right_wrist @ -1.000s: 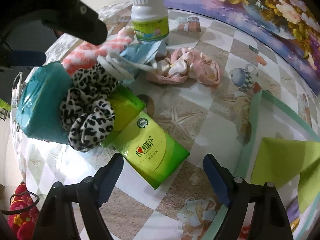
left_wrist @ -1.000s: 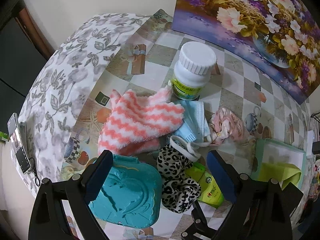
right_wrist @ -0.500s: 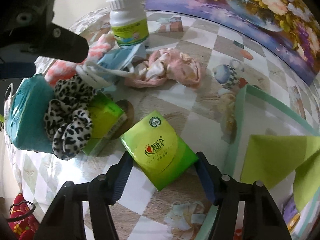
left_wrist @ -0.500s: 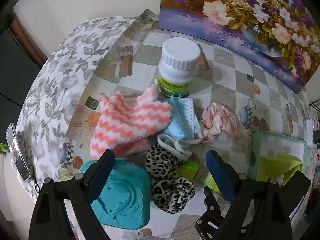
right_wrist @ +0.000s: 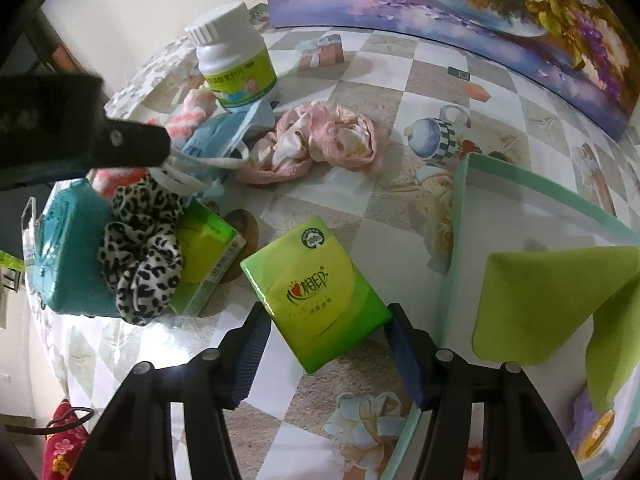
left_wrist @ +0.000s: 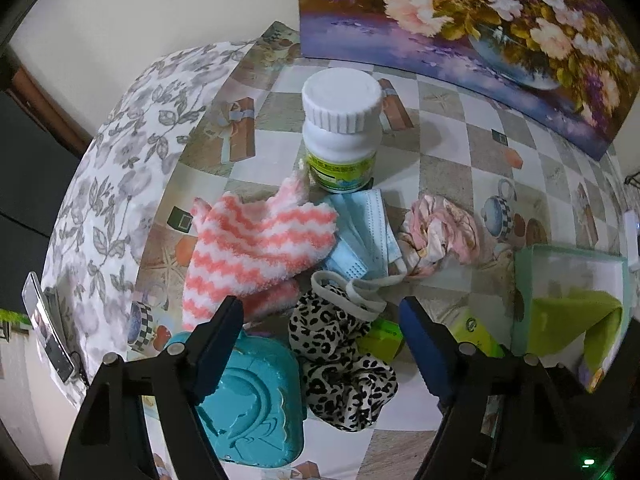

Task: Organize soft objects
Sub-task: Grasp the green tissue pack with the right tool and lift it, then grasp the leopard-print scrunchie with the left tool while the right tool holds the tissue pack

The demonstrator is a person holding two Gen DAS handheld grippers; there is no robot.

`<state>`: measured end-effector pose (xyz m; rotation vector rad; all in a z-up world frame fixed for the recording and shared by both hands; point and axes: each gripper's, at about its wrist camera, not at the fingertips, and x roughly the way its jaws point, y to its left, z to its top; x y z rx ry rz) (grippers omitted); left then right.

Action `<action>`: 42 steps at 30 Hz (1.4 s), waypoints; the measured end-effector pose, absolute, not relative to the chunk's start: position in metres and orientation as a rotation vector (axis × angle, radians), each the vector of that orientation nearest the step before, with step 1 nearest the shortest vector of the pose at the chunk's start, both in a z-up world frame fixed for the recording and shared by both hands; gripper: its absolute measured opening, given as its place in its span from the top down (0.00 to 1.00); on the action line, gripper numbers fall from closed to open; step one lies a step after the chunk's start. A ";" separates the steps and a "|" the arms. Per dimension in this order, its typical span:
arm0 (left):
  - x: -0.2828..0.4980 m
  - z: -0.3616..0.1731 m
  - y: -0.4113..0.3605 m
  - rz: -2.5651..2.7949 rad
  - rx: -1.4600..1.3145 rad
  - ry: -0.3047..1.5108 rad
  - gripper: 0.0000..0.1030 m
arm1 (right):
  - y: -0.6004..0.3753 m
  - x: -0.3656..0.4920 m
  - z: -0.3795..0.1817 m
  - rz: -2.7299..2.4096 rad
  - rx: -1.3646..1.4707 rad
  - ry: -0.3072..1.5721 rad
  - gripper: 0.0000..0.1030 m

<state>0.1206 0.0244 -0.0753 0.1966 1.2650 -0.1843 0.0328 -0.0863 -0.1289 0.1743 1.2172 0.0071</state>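
We're looking at a home here, a lived-in room. The tabletop [left_wrist: 444,168] wears a checked oilcloth printed with teapots and gift boxes, a big flower painting [left_wrist: 480,20] leans against the plain cream wall, and a leaf-patterned grey-and-white cloth [left_wrist: 120,168] drapes alongside. A white pill bottle with a green label [left_wrist: 340,132] sits among household clutter.

Second green pack [left_wrist: 382,338] half under scrunchie [left_wrist: 340,364]
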 end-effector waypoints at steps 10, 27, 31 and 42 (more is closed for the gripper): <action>0.118 -0.082 0.014 -0.211 0.275 1.280 0.40 | -0.106 0.031 -0.101 -0.028 0.251 1.168 0.42; 0.107 -0.107 -0.011 -0.193 0.515 1.257 0.79 | -0.113 0.028 -0.100 -0.040 0.286 1.170 0.42; 0.108 -0.108 -0.010 -0.186 0.515 1.252 0.85 | -0.113 0.028 -0.101 -0.039 0.291 1.171 0.42; 0.107 -0.087 -0.009 -0.239 0.426 1.223 0.89 | -0.113 0.027 -0.100 -0.042 0.296 1.168 0.42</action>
